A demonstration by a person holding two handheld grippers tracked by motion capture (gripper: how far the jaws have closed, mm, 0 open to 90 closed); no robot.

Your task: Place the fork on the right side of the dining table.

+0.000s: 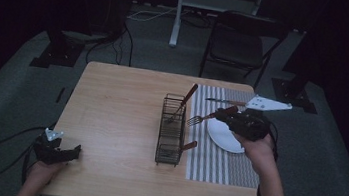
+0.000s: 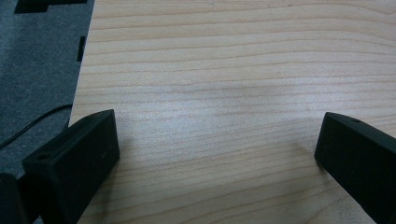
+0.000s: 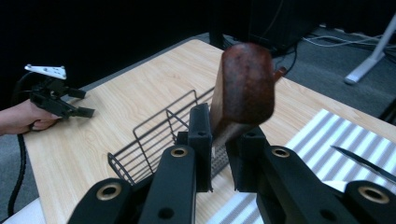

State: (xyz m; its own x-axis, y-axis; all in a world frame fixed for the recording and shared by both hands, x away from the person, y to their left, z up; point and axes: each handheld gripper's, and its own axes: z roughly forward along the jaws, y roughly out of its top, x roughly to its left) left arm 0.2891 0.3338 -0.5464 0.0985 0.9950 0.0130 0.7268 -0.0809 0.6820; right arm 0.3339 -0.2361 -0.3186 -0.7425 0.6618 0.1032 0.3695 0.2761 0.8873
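fork [image 3: 243, 88] handle blurred, tines hidden, knife [image 3: 369, 163] cut off

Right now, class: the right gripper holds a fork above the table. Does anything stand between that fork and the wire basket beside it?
Nothing visible does. The right gripper grips the fork by its wooden handle, tines toward the wire basket. The gap between them looks open. Two wooden-handled utensils already in the basket leave some compartments free.

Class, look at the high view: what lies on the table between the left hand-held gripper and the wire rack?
Nothing: in the high view, bare wooden table stretches between the left hand-held gripper and the wire rack.
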